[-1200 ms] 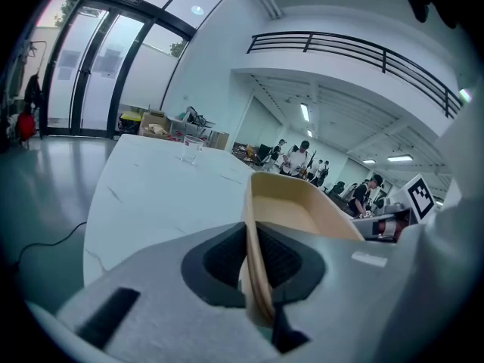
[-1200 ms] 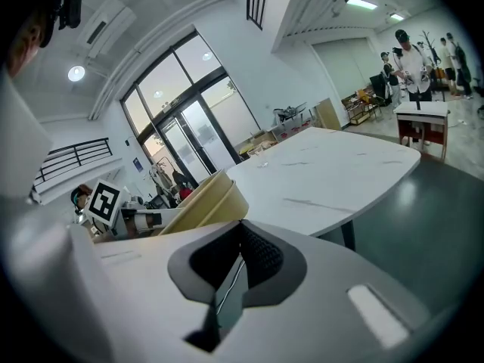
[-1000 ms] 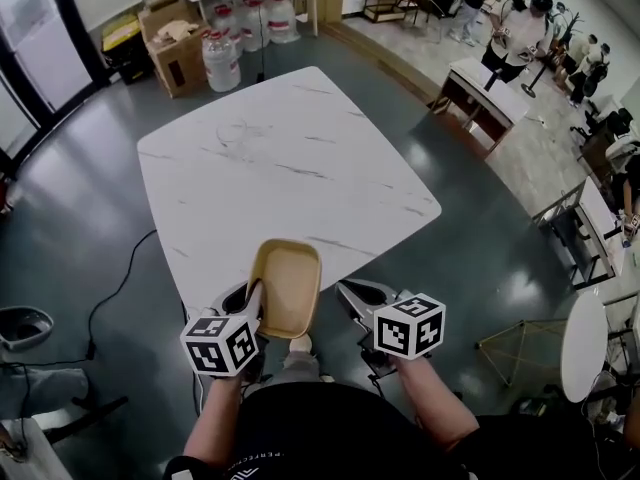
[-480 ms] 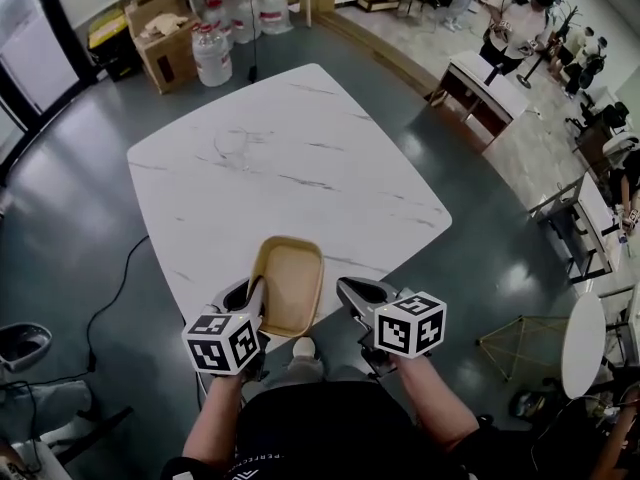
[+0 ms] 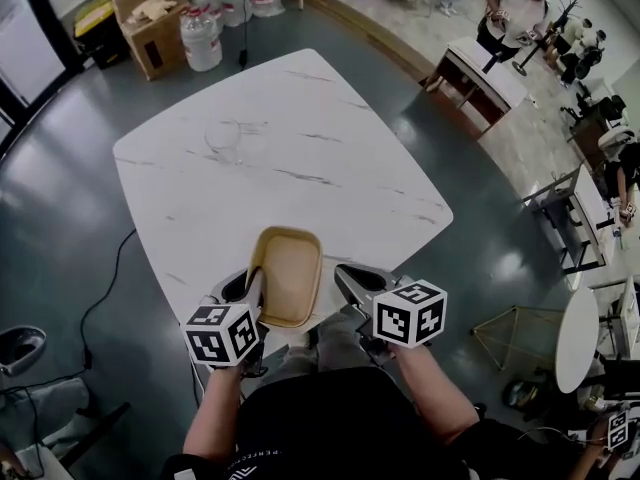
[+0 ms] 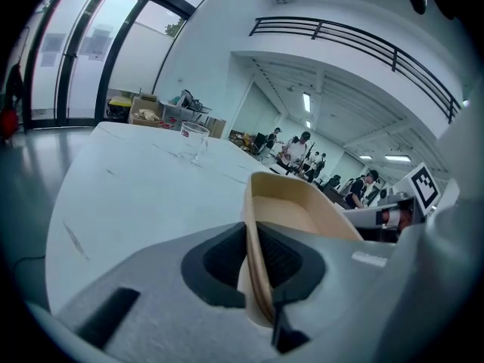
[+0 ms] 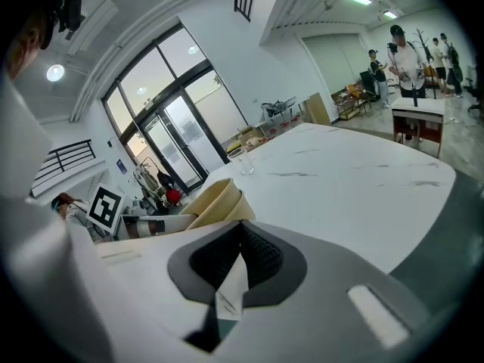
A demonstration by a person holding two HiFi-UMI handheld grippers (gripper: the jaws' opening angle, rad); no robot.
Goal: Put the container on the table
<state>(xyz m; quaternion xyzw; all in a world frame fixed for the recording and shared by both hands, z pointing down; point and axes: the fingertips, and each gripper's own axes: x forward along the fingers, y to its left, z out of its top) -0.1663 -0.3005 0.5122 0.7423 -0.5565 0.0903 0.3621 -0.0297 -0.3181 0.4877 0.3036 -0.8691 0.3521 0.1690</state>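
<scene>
A tan oblong container [image 5: 288, 276] hangs over the near edge of the white marble table [image 5: 300, 148]. My left gripper [image 5: 255, 288] is shut on its left rim. In the left gripper view the rim [image 6: 291, 210] runs between the dark pads of the left gripper [image 6: 257, 278]. My right gripper [image 5: 350, 278] is just right of the container, apart from it. In the right gripper view the right gripper [image 7: 234, 267] is shut, with a small white slip [image 7: 229, 290] sticking out between its pads, and the container [image 7: 215, 201] shows to its left.
A clear glass [image 5: 222, 140] stands on the far left part of the table. Beyond the table are a cardboard box [image 5: 145, 13] and water bottles [image 5: 200, 33]. A low desk [image 5: 480, 83] and people [image 5: 510, 13] are at the far right. A cable [image 5: 110, 278] lies on the floor to the left.
Both grippers and the container have come forward: the container now reaches over the table's near edge. The hold on the rim is unchanged.
</scene>
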